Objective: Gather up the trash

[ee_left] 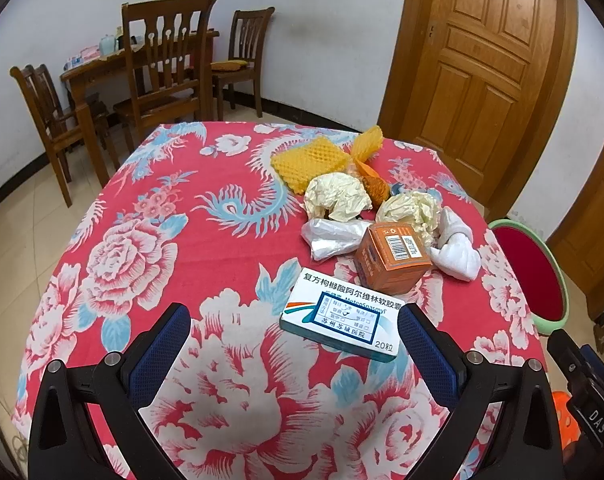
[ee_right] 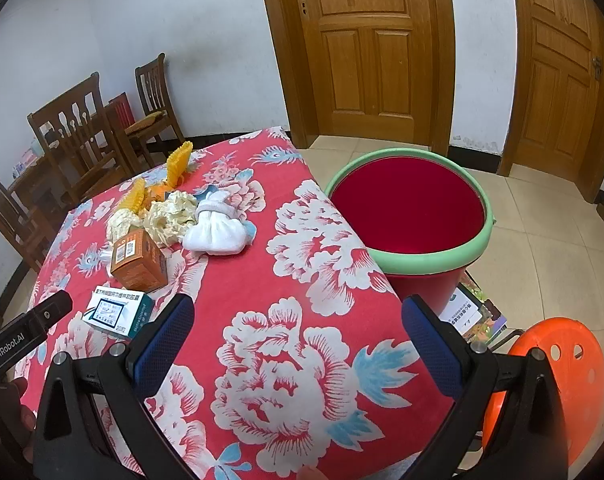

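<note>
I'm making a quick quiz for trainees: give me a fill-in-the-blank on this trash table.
1. The bucket beside the table has a ____ rim.
2. The box bearing a barcode is ____.
3. The left gripper is ____, near the white medicine box.
4. Inside, the bucket holds ____.

Missing words: green; orange; open; nothing

The white medicine box (ee_left: 342,314) reads "20粒"; the left gripper (ee_right: 25,330) body reads "GenRobot.AI".

White walls (ee_left: 322,20) with dark skirting, beige tiled floor (ee_right: 542,240). Two panelled wood doors (ee_right: 366,48). Dark wood dining table (ee_left: 101,68) with chairs (ee_left: 165,60) at the far wall. Orange stool (ee_right: 558,364) near right. Even light.
</note>
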Action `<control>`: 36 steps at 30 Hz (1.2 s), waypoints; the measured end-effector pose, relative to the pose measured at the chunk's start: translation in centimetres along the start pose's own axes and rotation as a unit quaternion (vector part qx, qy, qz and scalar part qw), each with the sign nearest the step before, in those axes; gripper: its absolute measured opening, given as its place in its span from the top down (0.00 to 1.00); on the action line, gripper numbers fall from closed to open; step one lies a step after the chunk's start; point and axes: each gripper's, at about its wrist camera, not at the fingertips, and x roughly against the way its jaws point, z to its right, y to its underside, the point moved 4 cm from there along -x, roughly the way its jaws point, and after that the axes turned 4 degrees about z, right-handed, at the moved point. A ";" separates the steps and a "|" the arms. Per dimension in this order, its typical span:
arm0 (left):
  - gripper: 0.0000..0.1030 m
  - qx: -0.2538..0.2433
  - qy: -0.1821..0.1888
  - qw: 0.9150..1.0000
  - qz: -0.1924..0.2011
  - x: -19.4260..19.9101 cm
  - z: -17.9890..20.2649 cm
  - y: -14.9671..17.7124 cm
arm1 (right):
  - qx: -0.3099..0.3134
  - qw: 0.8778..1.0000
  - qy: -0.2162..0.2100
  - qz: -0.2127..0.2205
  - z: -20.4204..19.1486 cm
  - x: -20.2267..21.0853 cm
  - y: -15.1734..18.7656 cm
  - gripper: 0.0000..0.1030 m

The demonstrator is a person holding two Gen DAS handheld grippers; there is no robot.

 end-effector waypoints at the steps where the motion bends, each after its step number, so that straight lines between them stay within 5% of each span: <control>1: 0.00 0.000 0.000 1.000 -0.001 0.0 0.0 0.0 | 0.000 1.000 0.000 -0.001 0.0 -0.1 0.0 0.01; 20: 0.00 0.000 -0.013 0.999 -0.048 -4.4 -0.1 0.1 | 0.016 1.000 0.003 -0.017 -0.5 -3.7 -1.8 0.01; 36: 0.00 -0.034 0.035 0.998 -0.048 -6.0 5.3 -1.5 | 0.019 1.000 0.014 -0.019 0.9 -5.7 -3.6 0.01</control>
